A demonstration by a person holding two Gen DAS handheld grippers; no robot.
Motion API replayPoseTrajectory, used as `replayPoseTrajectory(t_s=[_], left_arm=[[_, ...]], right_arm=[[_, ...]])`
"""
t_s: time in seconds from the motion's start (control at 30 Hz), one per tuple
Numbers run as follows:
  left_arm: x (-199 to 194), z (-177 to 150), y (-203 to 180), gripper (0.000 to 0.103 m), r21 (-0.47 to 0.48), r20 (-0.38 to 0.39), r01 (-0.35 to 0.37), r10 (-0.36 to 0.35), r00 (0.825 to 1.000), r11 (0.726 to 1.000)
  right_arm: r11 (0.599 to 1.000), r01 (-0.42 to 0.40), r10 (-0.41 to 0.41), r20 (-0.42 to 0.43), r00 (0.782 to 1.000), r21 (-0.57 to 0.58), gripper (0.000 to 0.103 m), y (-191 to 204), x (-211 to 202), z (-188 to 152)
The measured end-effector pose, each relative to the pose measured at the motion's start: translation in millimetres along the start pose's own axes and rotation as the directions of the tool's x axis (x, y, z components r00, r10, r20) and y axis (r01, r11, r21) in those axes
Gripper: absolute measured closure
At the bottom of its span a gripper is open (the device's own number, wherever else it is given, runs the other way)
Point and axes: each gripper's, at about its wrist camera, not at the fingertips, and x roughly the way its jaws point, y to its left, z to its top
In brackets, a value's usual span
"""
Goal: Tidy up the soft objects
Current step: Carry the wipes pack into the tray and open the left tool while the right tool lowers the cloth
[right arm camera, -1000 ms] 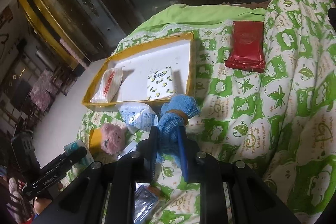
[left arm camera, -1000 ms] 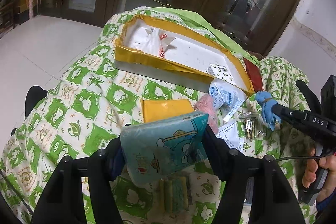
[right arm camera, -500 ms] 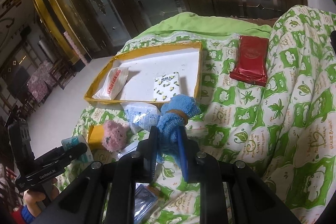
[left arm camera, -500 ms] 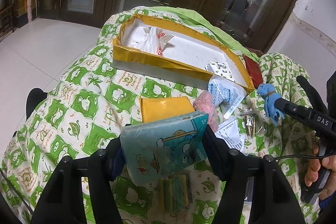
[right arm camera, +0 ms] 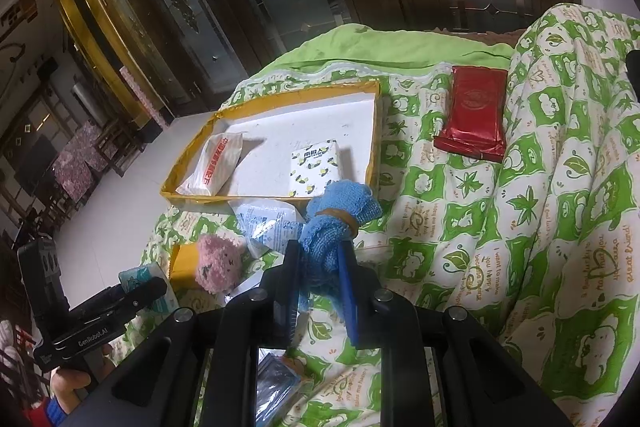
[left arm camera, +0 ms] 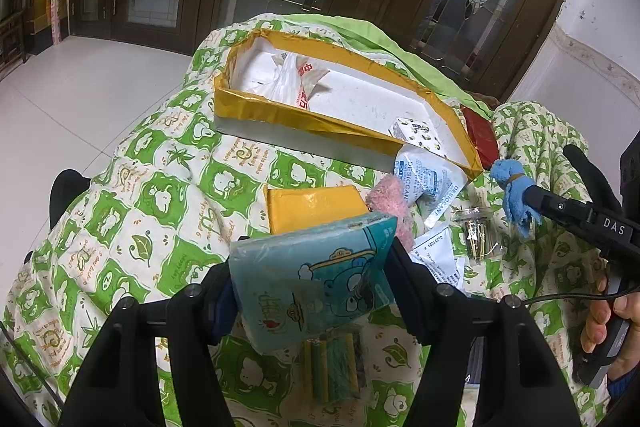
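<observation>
My left gripper is shut on a teal tissue pack with a cartoon bear, held above the green-and-white quilt. My right gripper is shut on a rolled blue towel tied with a band; it also shows in the left wrist view. The yellow-rimmed white tray lies ahead and holds a white tissue pack and a lemon-print tissue pack. The tray also shows in the left wrist view. A pink fluffy toy lies in front of the tray.
A red packet lies on the quilt right of the tray. A yellow pack, a white desiccant bag, a clear packet and a green roll pack lie on the quilt. Wooden glass doors stand behind.
Both grippers have risen and drawn slightly closer to the tray, each keeping its hold. The blue towel has moved up and to the right in the left wrist view.
</observation>
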Motion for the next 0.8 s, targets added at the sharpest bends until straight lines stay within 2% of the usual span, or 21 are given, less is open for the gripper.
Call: replayPoseTrajectory(t_s=[0.8], left_arm=[[0.2,5.6,-8.4,0.038,0.027,-0.001,0.014,-0.014,1.0,1.0]], right_arm=[[1.0,-0.007,0.007,0.028,1.0,0.017,0.083,-2.8,-3.6,7.4]])
